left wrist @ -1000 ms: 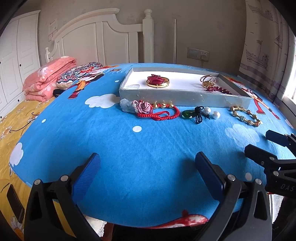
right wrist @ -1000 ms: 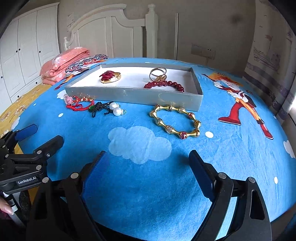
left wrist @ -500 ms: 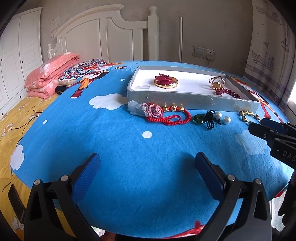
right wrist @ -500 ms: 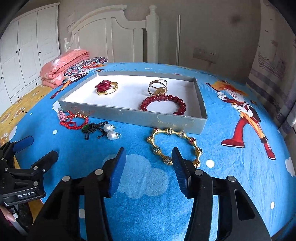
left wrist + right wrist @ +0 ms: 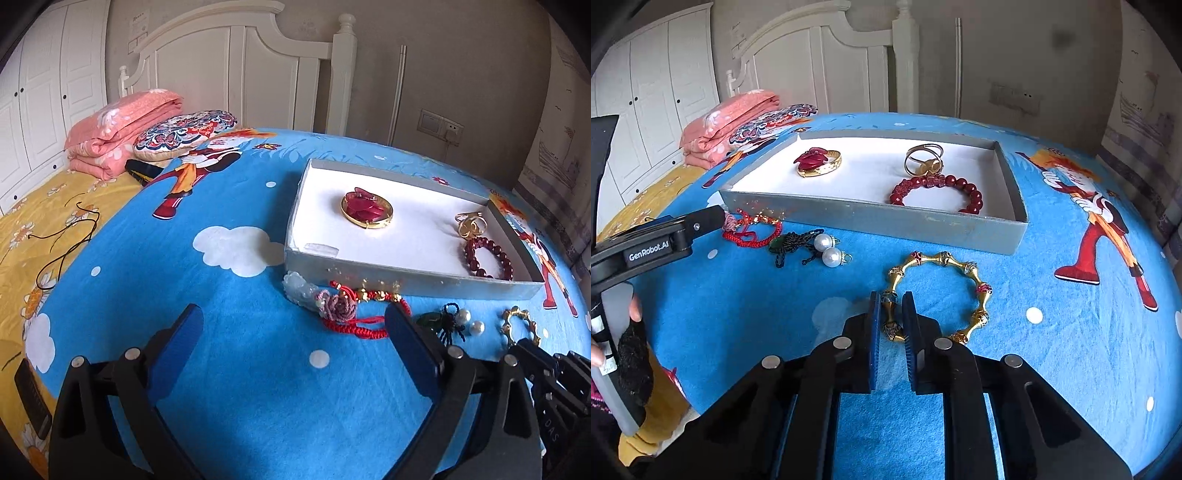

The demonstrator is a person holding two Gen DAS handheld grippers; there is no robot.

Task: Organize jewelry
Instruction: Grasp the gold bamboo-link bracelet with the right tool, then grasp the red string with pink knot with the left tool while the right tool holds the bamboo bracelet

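Closing from wide apart a second ago, the right gripper (image 5: 891, 325) now pinches the near links of the gold bracelet (image 5: 940, 291), which lies on the bed (image 5: 1071, 332) just before the tray (image 5: 871, 216); lifting it in looks next. Further left, the left gripper (image 5: 295, 332) has advanced, jaws wide, toward the red cord (image 5: 364, 325).

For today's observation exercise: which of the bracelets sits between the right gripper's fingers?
The gold bamboo-link bracelet, on the blue cloth outside the grey tray. The red bead bracelet lies inside the tray; the red cord bracelet lies far left.
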